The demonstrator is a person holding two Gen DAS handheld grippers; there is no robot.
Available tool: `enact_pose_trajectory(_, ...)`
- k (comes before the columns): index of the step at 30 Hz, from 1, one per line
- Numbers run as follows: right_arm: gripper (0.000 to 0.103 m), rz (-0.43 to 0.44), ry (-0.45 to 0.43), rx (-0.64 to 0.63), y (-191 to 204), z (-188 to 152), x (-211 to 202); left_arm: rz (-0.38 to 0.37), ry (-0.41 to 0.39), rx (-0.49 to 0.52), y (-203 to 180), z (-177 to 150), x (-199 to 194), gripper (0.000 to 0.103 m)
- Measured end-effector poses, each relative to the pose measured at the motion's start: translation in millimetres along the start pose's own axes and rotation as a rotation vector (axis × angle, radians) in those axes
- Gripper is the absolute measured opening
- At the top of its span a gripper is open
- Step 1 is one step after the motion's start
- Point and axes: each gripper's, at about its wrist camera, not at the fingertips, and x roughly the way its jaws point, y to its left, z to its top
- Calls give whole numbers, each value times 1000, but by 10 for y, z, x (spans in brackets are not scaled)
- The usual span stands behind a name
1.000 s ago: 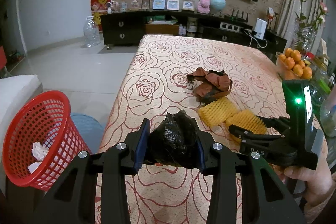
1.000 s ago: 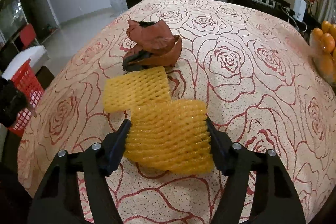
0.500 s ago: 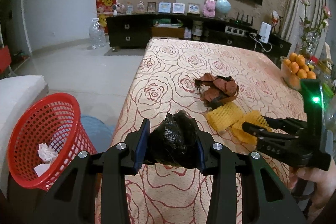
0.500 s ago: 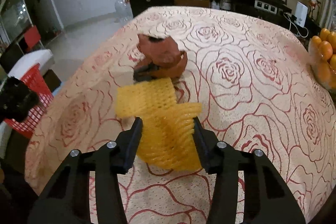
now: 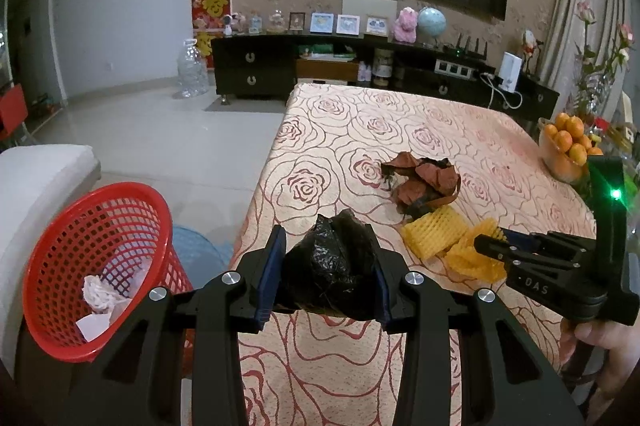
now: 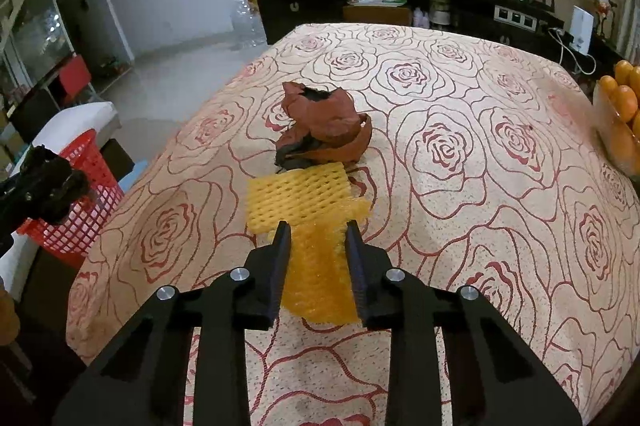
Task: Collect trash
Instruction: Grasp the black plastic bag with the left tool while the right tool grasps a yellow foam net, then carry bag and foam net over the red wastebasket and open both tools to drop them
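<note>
Yellow foam netting point(image 6: 316, 266) sits squeezed between the fingers of the right tongs point(image 6: 316, 246), whose jaws are closing on it; a second yellow net point(image 6: 298, 196) lies flat on the surface point(image 6: 460, 226) just beyond, touching the first. The left tongs point(image 5: 326, 266) pinch a crumpled black plastic bag point(image 5: 332, 262), held above the left edge of the surface. A red mesh basket point(image 5: 96, 266) stands on the floor off that edge, with white paper in it. A brown crumpled wrapper point(image 6: 324, 124) rests toward the middle of the surface, just behind the flat net.

Judgement: the grip on the net should be complete before lifting, and the lift clean enough that the neighbouring net is not dragged. The black bag should be carried over the basket mouth before release.

Not determinable: whether the pinched net has left the cloth; its underside is hidden by the tongs. The basket's base and the fruit bowl point(image 5: 568, 154) are cut off.
</note>
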Motion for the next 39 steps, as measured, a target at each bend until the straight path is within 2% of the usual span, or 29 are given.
enact_pose_trajectory(5,18,17,8,-1,12,-7,5,4,-4,-4,28,5,-22,37)
enact_pose_trajectory(20,17,84,-89,35,47,142,-343,24,-42,-35,166,60,-159,37)
enact_pose_trajectory(28,17,119,-116,2,292,224,-423,62,-67,-60,348,83,-269,37)
enact_pose_trajectory(39,17,196,-144,-73,845,396,-429,163,-97,-116,788,77,-427,37)
